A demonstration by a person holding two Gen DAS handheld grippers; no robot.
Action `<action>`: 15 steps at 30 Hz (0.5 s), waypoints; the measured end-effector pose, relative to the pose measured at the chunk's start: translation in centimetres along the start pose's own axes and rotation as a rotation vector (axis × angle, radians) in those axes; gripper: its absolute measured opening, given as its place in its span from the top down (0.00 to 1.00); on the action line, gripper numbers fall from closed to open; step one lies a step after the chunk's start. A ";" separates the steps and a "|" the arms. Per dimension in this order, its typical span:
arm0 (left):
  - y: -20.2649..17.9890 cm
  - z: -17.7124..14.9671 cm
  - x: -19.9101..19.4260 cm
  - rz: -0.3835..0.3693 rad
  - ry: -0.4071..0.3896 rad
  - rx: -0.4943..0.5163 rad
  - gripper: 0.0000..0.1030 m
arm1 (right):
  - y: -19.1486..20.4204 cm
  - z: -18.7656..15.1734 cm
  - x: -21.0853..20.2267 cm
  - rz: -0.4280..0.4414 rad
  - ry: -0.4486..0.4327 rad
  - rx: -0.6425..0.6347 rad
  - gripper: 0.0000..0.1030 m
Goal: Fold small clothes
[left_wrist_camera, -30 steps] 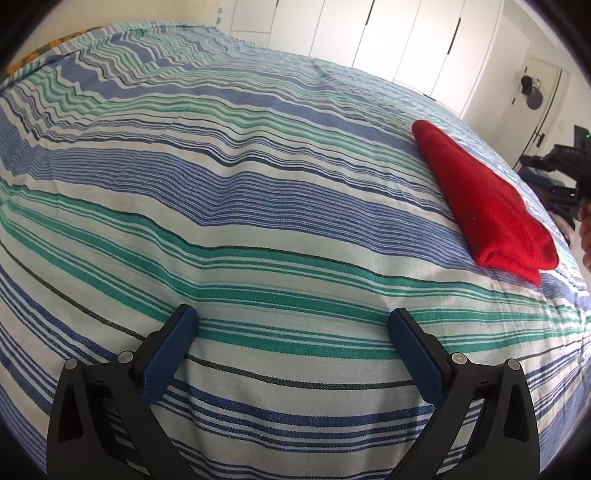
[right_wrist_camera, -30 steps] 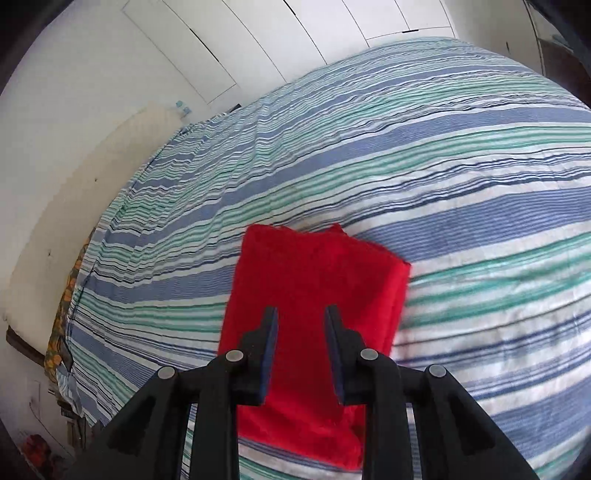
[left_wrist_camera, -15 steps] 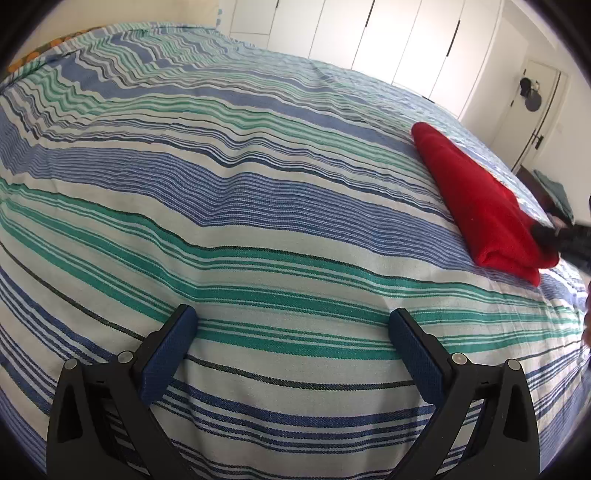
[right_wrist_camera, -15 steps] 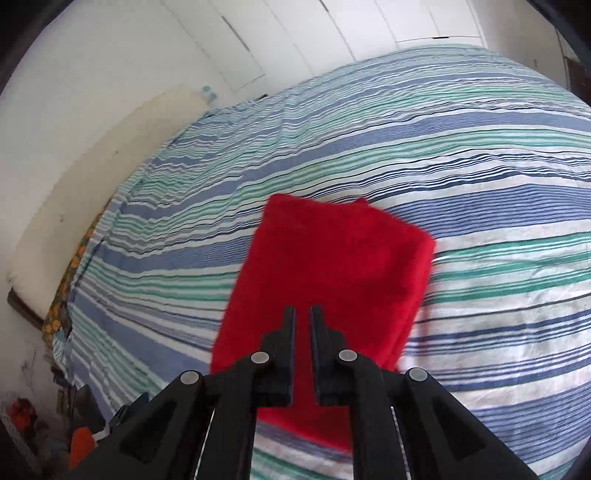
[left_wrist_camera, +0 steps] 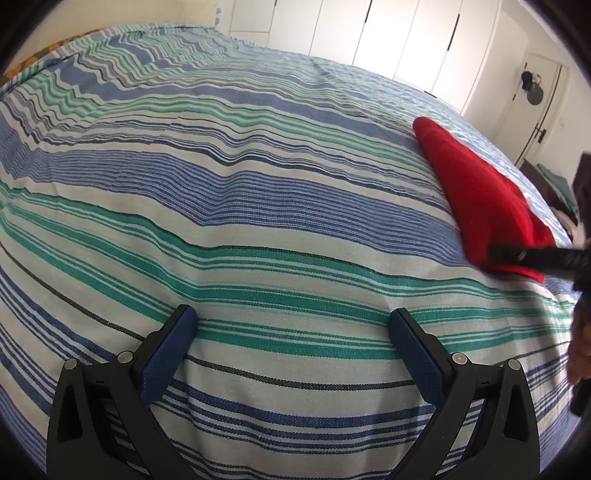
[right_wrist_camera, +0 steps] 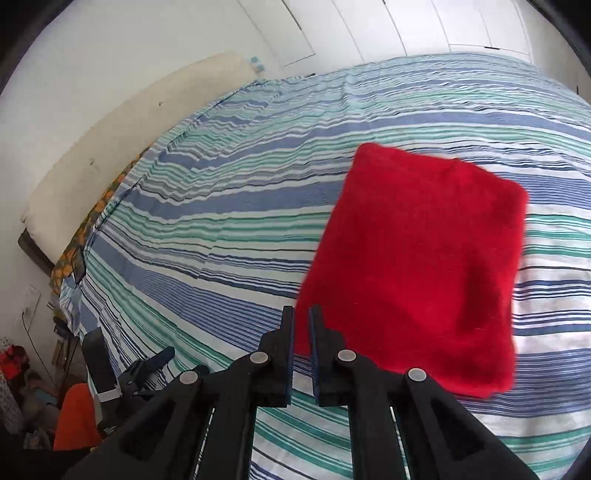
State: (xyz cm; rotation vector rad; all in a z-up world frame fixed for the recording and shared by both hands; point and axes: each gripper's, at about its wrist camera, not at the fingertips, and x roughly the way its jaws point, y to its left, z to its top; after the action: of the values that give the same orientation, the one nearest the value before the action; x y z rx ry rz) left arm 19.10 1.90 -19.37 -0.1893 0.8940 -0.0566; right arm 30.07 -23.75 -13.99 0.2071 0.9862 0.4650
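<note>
A folded red cloth (right_wrist_camera: 417,266) lies flat on the striped bedspread (right_wrist_camera: 229,229). It also shows in the left wrist view (left_wrist_camera: 484,199) at the right. My right gripper (right_wrist_camera: 301,314) is shut with nothing between its pads, at the cloth's near left corner. In the left wrist view the right gripper (left_wrist_camera: 496,254) reaches in from the right, its tip over the cloth's near edge. My left gripper (left_wrist_camera: 291,325) is open and empty, low over the bare bedspread (left_wrist_camera: 236,192), well left of the cloth.
White wardrobe doors (left_wrist_camera: 373,33) and a door (left_wrist_camera: 535,110) stand beyond the bed. A cream headboard (right_wrist_camera: 122,140) lines the bed's far side. Clutter and an orange item (right_wrist_camera: 74,417) lie on the floor at the left.
My right gripper has closed fully and shifted left, from over the cloth's middle to its near left corner. The left gripper has stayed still.
</note>
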 end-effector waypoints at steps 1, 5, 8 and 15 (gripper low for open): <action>0.0 0.0 0.0 0.004 0.004 0.003 0.01 | -0.2 -1.0 2.6 -0.043 0.085 0.003 0.91; -0.3 0.5 -0.2 0.020 0.039 0.012 0.01 | -2.0 -3.3 1.6 0.016 0.068 0.129 0.92; -0.8 2.8 -1.9 -0.052 0.082 -0.032 0.03 | -3.5 -4.5 -3.4 0.049 0.001 0.159 0.83; -6.5 11.7 1.6 -0.393 0.112 -0.117 0.02 | -14.2 -2.2 -11.0 0.063 -0.221 0.435 0.21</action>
State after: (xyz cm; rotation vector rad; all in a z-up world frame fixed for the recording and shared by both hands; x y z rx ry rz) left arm 29.38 -2.99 -12.23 -0.4729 0.9623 -0.3839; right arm 27.14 -41.50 -12.21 0.6689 0.8550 0.2720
